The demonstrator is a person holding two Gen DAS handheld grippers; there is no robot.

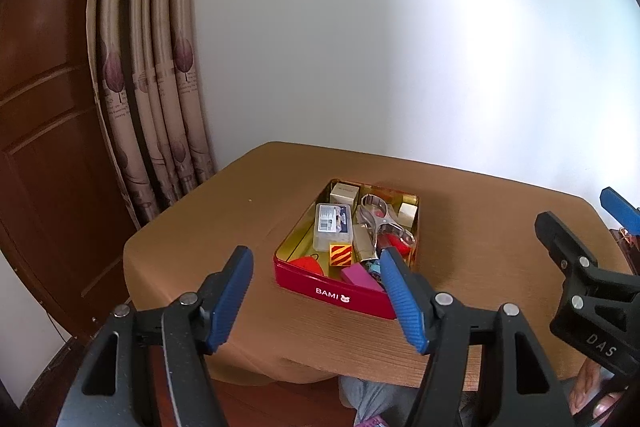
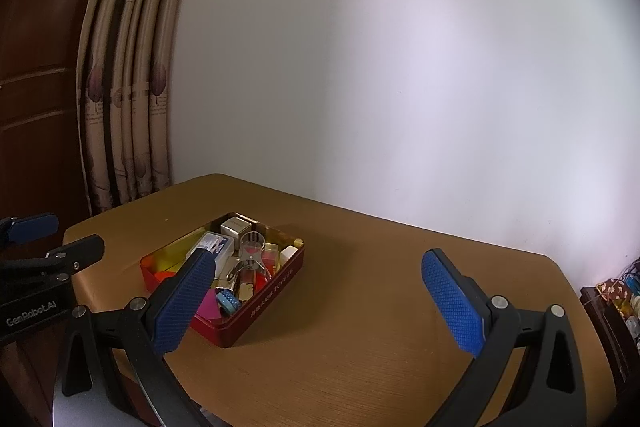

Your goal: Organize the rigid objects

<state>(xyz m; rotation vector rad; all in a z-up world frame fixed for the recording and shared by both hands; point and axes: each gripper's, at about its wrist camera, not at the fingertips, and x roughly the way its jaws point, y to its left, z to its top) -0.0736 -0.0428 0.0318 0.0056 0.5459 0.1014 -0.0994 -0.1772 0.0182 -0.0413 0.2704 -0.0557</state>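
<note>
A red tin marked BAMI [image 1: 340, 293] sits on the brown table [image 1: 224, 219], and also shows in the right wrist view [image 2: 264, 307]. It holds a clear plastic box [image 1: 334, 227], a striped yellow-red cube [image 1: 341, 254], a purple block [image 1: 360, 277], metal pieces [image 1: 380, 223], a red piece [image 1: 306, 263] and small cream boxes [image 1: 343, 193]. My left gripper [image 1: 318, 301] is open and empty, just short of the tin's near wall. My right gripper [image 2: 320, 301] is open and empty, above the table to the right of the tin.
The table [image 2: 360, 347] stands against a white wall [image 1: 400, 47]. A patterned curtain [image 1: 152, 87] and a dark wooden door [image 1: 44, 147] stand at the left. A dark shelf with small items [image 2: 616, 299] is at the table's right end.
</note>
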